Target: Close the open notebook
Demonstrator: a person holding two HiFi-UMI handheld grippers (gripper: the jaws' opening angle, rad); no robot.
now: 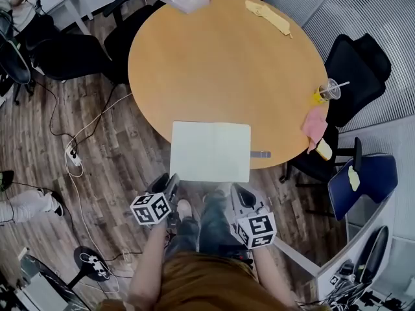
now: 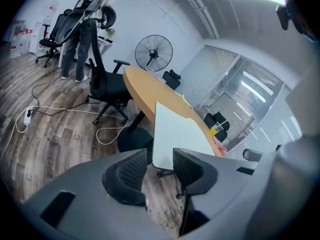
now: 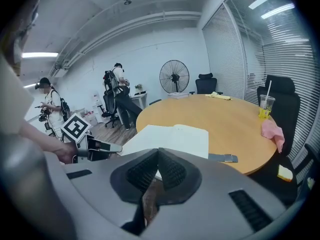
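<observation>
White rectangular notebook (image 1: 211,151) overhangs round wooden table (image 1: 227,63).

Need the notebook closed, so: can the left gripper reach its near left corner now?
Probably yes: the left gripper, jaws open and empty, hangs just short of the notebook corner, nothing between.

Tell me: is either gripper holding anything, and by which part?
Nothing is held. The left gripper is open near the notebook's corner; the right gripper is shut and empty.

Office meeting room. I stand at a round wooden table (image 1: 227,63); black swivel chairs (image 1: 355,60), blinded glass partitions (image 3: 235,49), pedestal fan (image 3: 174,76).
</observation>
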